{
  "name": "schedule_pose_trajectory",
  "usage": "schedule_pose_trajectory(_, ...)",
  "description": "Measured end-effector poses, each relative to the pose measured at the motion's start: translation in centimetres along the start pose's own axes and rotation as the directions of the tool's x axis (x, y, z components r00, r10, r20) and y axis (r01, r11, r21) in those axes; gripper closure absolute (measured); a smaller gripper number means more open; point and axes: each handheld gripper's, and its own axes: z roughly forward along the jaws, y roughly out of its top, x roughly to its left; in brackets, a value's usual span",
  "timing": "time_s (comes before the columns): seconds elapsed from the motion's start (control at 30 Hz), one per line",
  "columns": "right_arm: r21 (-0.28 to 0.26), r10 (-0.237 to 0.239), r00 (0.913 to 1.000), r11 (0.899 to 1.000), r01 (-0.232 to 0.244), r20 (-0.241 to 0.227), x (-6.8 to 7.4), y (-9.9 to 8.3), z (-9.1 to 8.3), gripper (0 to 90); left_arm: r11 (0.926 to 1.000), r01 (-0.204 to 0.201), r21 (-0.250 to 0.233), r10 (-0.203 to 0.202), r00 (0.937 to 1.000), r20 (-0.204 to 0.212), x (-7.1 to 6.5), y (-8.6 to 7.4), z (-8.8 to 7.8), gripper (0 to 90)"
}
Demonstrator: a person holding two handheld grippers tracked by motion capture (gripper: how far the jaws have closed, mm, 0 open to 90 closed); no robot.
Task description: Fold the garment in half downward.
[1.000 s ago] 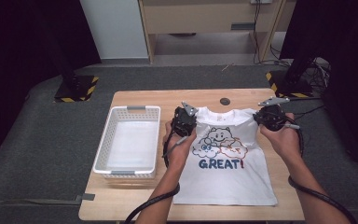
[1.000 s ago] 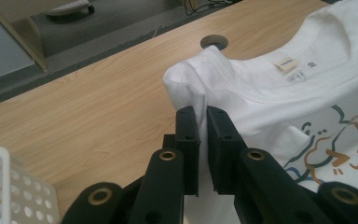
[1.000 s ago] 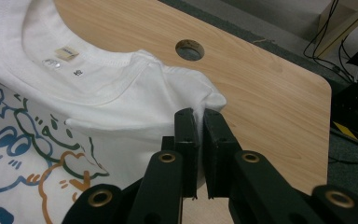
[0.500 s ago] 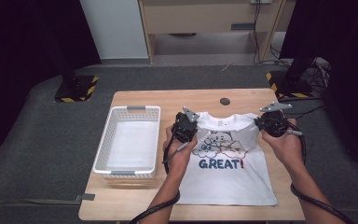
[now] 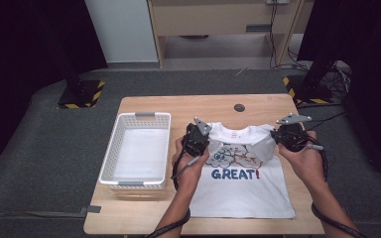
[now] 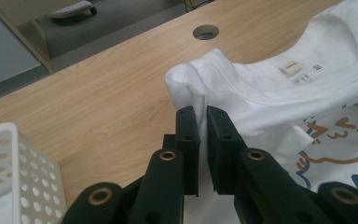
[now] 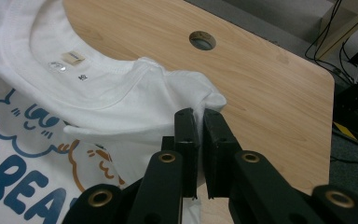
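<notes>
Scene: a person at a wooden table (image 5: pixel 144 106) works with a two-jaw gripper in each hand on a white T-shirt (image 5: pixel 245 191) that lies face up.
T-shirt: printed with a cartoon cloud and the word GREAT, hem toward the person, collar toward the far edge, both shoulder areas lifted and bunched.
Left gripper (image 6: pixel 202 119): clenched on a pinch of cloth at the shirt's left shoulder, a thin fold caught between the jaws.
Right gripper (image 7: pixel 199 122): clenched on the matching pinch at the right shoulder, just above the table.
Basket (image 5: pixel 120 148): white, perforated, nothing in it, standing just beside the shirt on the person's left.
Table hole (image 5: pixel 239 107): a small round cable hole beyond the collar, apart from the shirt.
Step in hand: apparently the first fold, with the top of the shirt to be carried toward the hem.
Doing it well: both hands should likely travel together at the same height, so that the fold line runs straight across the print.
Grip advice: holding firmly until the shoulders lie flat should keep the cloth from slipping out.
Risk: uneven pulling could skew the collar or drag the hem.
</notes>
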Motion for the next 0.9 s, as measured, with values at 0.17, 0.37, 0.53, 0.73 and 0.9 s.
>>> schedule_pose_trajectory(0.17, 0.004, -0.009, 0.9999, 1.0, 0.01, -0.004, 0.5, -0.5, -0.4, 85.6, 1.0, -0.003, 0.006, 0.003, 1.0, 0.006, -0.4, -0.5, -0.3, 84.2)
schedule_pose_trajectory(0.37, 0.009, -0.017, 0.9998, 1.0, 0.017, -0.011, 1.0, -1.2, -0.5, 85.6, 0.9999, -0.006, 0.015, 0.006, 0.9999, 0.009, -0.9, -1.1, -0.4, 84.2)
schedule_pose_trajectory(0.53, 0.001, -0.018, 0.9998, 1.0, 0.018, -0.01, 1.1, -1.2, -1.0, 85.6, 1.0, -0.001, 0.008, 0.001, 1.0, 0.007, -1.0, -1.2, -0.9, 84.2)
schedule_pose_trajectory(0.73, -0.011, -0.004, 0.9998, 1.0, 0.003, -0.022, 1.4, -1.7, -1.7, 85.6, 1.0, 0.006, 0.003, -0.006, 1.0, 0.007, -1.1, -1.8, -1.6, 84.2)
schedule_pose_trajectory(0.9, -0.008, -0.005, 0.9996, 1.0, 0.005, -0.026, 1.9, -2.7, -1.9, 85.6, 1.0, -0.005, 0.004, 0.005, 0.9999, 0.009, -1.9, -2.7, -2.3, 84.2)
